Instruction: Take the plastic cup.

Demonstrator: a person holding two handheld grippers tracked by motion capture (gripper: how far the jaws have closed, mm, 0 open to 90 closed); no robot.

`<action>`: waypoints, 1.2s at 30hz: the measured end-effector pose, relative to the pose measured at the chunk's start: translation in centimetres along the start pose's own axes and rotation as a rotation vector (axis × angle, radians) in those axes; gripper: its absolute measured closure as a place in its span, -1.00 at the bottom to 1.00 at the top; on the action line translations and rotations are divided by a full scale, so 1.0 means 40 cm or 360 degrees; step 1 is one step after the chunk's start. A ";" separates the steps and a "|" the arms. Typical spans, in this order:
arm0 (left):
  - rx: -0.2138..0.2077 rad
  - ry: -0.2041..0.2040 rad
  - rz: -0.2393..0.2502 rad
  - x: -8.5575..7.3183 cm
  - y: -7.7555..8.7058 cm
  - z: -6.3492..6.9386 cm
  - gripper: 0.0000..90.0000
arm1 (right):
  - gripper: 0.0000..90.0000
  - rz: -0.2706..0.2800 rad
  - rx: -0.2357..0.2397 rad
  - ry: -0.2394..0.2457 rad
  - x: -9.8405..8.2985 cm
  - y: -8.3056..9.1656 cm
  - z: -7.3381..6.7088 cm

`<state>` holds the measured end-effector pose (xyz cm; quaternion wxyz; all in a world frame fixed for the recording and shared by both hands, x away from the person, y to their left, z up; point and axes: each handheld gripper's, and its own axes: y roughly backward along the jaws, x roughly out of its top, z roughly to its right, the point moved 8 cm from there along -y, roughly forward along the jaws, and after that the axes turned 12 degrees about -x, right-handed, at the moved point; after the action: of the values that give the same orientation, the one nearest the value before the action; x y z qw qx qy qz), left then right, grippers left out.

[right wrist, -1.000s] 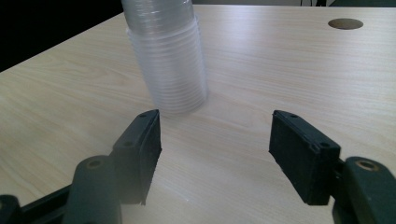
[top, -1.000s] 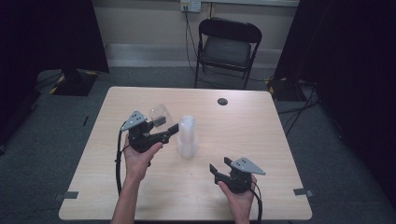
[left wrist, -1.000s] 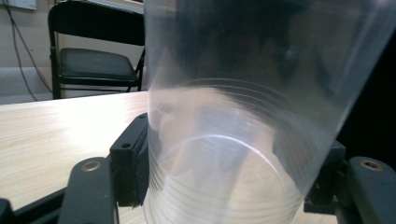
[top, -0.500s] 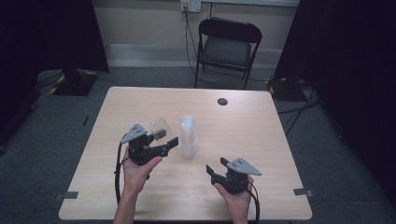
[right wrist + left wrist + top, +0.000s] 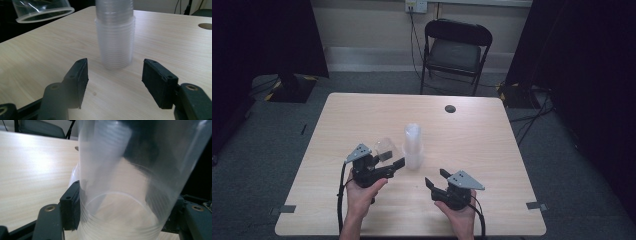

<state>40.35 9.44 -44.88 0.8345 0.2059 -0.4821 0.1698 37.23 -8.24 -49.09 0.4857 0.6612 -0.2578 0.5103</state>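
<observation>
A single clear plastic cup (image 5: 384, 148) lies tilted on its side in my left gripper (image 5: 388, 161), just left of the upright stack of clear cups (image 5: 413, 145) at mid-table. In the left gripper view the cup (image 5: 125, 170) sits between the black pads (image 5: 71, 210), which press on its wall. My right gripper (image 5: 437, 179) is near the front edge, open and pointing at the stack. Its jaws have just been closing a little with nothing between them. In the right gripper view the stack (image 5: 115, 32) stands beyond the gripper (image 5: 119, 75), and the held cup (image 5: 42, 10) is at the upper left.
The light wooden table (image 5: 492, 135) has a dark round cable hole (image 5: 450, 108) near its far edge. A black folding chair (image 5: 454, 50) stands behind the table. Dark curtains hang on both sides, and grey carpet surrounds the table.
My left gripper has come down and toward the near edge with the cup still in it. The right hand has stayed about where it was.
</observation>
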 end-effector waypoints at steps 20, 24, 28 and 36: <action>-0.0161 0.0235 0.0064 -0.051 -0.010 0.030 -0.24 | 0.09 0.0124 0.0137 0.0176 0.009 -0.016 -0.092; -0.0221 0.0271 0.0048 -0.061 -0.004 0.031 -0.23 | 0.17 0.0182 0.0167 0.0199 0.015 -0.014 -0.104; -0.0247 0.0316 0.0041 -0.068 0.002 0.029 -0.22 | 0.23 0.0248 0.0198 0.0231 0.022 -0.011 -0.119; -0.0339 0.0380 0.0012 -0.076 -0.008 0.042 -0.22 | 0.32 0.0371 0.0229 0.0270 0.039 -0.005 -0.138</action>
<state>37.84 8.05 -46.83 0.9023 0.0929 -0.3954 0.1442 35.61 -2.93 -47.69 0.3945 0.6145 -0.2536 0.6344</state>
